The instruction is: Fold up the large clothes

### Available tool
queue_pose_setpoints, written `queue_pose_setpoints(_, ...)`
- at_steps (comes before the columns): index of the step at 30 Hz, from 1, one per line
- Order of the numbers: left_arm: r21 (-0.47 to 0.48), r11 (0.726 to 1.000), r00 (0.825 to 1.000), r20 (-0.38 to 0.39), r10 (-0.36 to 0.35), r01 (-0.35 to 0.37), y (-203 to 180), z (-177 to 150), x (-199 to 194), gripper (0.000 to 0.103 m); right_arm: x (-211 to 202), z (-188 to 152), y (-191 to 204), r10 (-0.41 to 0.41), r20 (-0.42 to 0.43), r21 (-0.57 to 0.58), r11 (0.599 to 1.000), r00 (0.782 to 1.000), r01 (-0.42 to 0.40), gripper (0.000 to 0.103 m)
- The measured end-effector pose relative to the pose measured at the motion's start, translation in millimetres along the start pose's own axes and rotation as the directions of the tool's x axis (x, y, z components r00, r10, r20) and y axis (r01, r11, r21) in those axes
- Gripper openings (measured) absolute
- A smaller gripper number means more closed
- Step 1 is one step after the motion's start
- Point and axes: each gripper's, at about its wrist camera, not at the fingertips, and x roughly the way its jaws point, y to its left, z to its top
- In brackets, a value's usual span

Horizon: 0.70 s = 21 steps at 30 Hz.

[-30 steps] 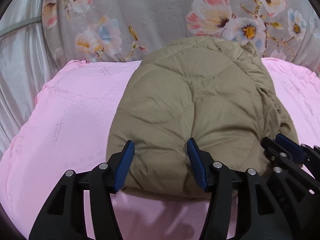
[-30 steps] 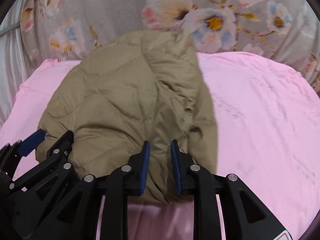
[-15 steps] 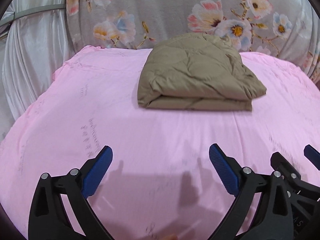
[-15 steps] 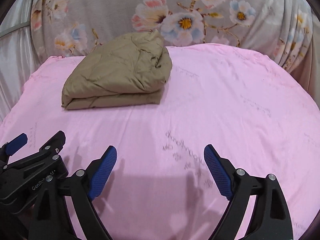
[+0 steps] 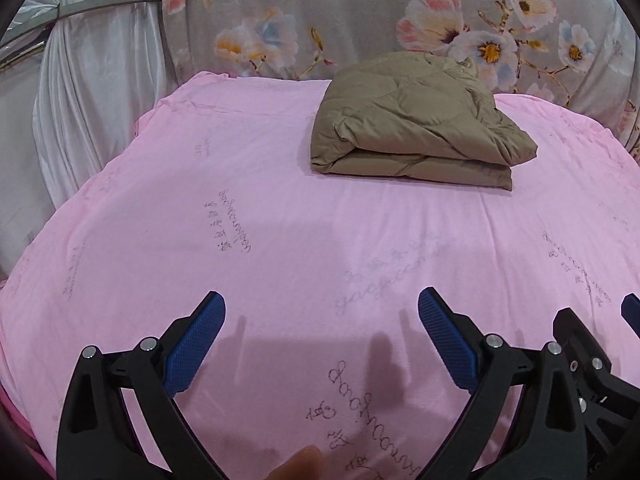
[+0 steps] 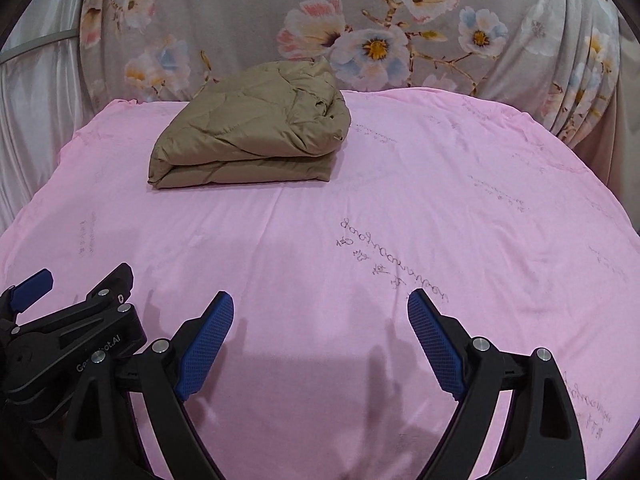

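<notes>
A khaki quilted jacket (image 5: 416, 124) (image 6: 256, 132) lies folded into a thick rectangle at the far side of the pink sheet (image 5: 280, 240) (image 6: 400, 208). My left gripper (image 5: 320, 312) hangs open over the near part of the sheet, well back from the jacket, nothing between its blue pads. My right gripper (image 6: 320, 312) is open too and just as far from the bundle. In the right wrist view the left gripper's body (image 6: 72, 336) shows at the lower left. A fingertip (image 5: 300, 460) shows at the bottom edge of the left wrist view.
A grey floral cloth (image 5: 360, 12) (image 6: 400, 20) hangs behind the sheet. White satin drapery (image 5: 88, 92) falls along the left side. The pink sheet carries faint script print and drops off at its left and right edges.
Both grippers let go of the jacket's near edge, opened wide and pulled back toward me. The jacket stays folded at the far side and looks smaller now.
</notes>
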Motion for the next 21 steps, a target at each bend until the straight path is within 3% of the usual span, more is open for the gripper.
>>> queue_pose_setpoints(21, 0.014, 1.000, 1.000, 0.006, 0.010, -0.010, -1.6, 0.9, 0.5, 0.095, 1.7, -1.0, -2.8, 0.004, -0.007, 0.014, 1.000, 1.000, -0.004, 0.087)
